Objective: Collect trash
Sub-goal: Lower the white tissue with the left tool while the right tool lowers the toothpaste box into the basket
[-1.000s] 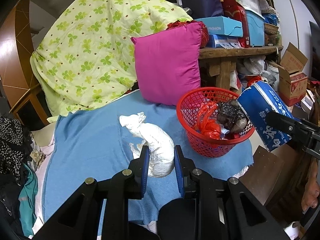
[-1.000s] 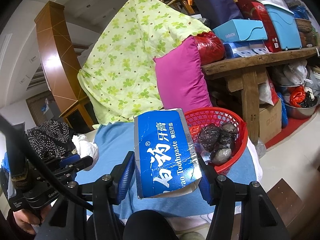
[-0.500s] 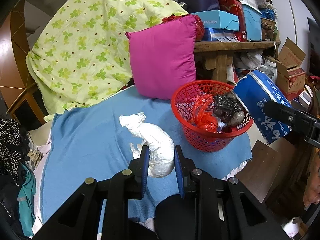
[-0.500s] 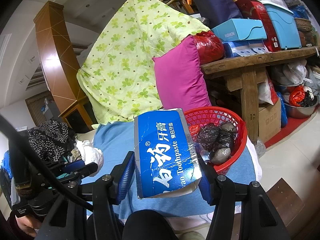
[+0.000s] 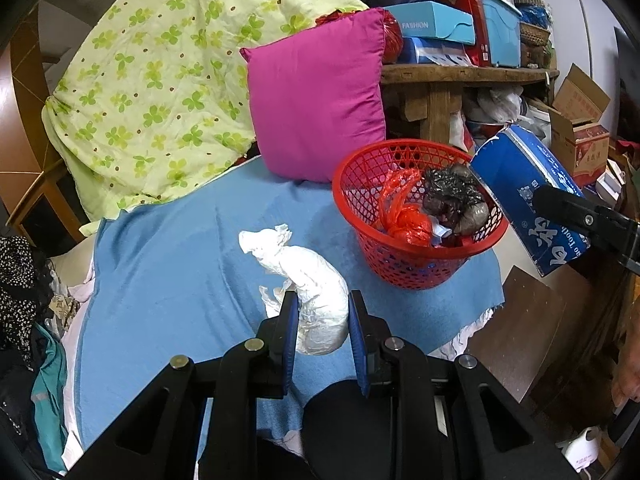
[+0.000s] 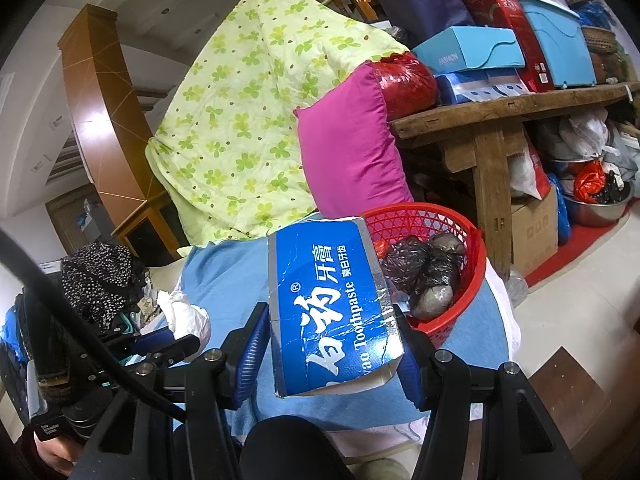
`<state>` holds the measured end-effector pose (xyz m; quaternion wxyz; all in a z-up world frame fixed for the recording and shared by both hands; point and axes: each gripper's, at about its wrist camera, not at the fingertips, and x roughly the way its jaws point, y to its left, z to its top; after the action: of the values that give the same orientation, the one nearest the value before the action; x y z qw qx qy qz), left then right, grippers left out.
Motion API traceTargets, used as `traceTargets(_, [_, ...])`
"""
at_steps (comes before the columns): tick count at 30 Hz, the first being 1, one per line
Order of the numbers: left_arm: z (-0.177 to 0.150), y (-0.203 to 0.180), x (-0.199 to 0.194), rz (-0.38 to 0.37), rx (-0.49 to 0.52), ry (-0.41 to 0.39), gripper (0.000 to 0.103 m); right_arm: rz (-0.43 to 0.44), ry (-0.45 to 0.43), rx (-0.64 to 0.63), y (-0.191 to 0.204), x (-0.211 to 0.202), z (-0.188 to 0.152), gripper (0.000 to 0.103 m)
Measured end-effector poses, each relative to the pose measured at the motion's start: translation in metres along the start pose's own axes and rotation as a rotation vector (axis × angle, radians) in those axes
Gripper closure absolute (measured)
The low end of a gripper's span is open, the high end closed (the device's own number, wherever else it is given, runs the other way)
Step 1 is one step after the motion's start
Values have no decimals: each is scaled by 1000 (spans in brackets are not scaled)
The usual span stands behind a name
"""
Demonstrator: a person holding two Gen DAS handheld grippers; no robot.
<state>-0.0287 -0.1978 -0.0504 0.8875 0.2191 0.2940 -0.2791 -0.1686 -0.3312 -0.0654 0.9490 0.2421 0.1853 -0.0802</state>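
Since a second ago the left gripper has sunk a little with its white plastic bundle, and the red basket now sits lower in its view; the right hand has kept still. Tilted downward over the blue cloth, the left gripper's jaws are narrowly closed on the bundle's fat end, whose twisted tail trails onto the cloth. Further right, the right gripper, angled slightly down, has its jaws about half spread and clamped on the sides of one blue toothpaste box, held beside the basket's near rim. Behind the cloth lie a green clover quilt and one magenta pillow; a wooden bench stacked with boxes stands at right. One basket holds one red bag and a dark bag.
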Motion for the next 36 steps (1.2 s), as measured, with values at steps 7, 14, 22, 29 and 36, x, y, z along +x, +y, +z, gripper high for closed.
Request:
traceTargets(7, [-3, -11, 12, -12, 22, 28, 77, -13, 8, 28, -15, 3, -4, 42])
traceTargets(14, [-4, -24, 27, -25, 50, 63, 77, -30, 18, 73, -35, 7, -8, 42])
traceTargets(22, [1, -45, 39, -39, 91, 84, 77, -55, 7, 120, -62, 5, -11, 42])
traceTargets(29, [17, -69, 37, -54, 138, 63, 77, -92, -26, 159, -89, -9, -7, 42])
traceTargets(36, [42, -81, 30, -127, 134, 41, 77, -121, -58, 177, -107, -26, 0, 42])
